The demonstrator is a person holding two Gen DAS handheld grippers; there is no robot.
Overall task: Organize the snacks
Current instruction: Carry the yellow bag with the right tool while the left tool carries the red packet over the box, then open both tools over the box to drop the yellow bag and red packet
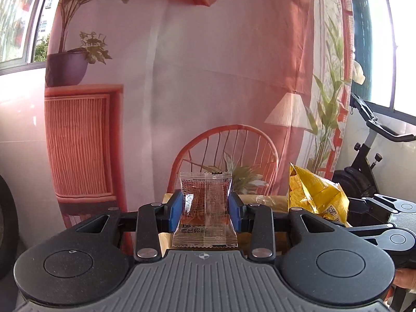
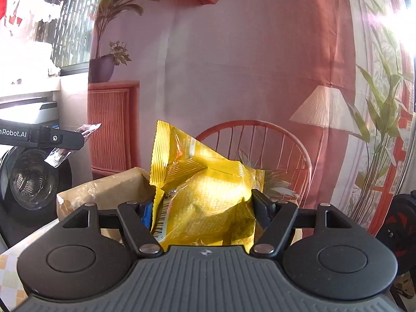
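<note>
Left gripper [image 1: 205, 209]: black two-finger tool with blue pads [image 1: 177, 205], held level in the air. Jaws closed on a small clear-plastic sachet with reddish-brown contents [image 1: 205, 208], gripped at both side edges; the sachet stands upright, crimped seals at top and bottom, dark print on its lower edge.

Right gripper [image 2: 205, 210]: same make, also raised. Jaws clamped on a crumpled shiny yellow foil snack bag [image 2: 205, 195], a barcode strip showing at its lower left; the bag's ridged seal sticks up above the fingers. From the left view the same bag [image 1: 316, 195] sits just right of the sachet, with the right tool's black body beside it.

Brown paper bag [image 2: 104, 192]: open mouth with a crinkled rim, directly behind and below the yellow bag; its tan edge shows behind the sachet too.

Backdrop: printed pink fabric curtain [image 1: 208, 78] showing a cabinet, potted plant, lamp and rattan chair.

Other: front-loading washing machine with glass door [image 2: 28, 182] at far left; black exercise bike [image 1: 369, 145] at far right; window [image 1: 23, 18] behind.
</note>
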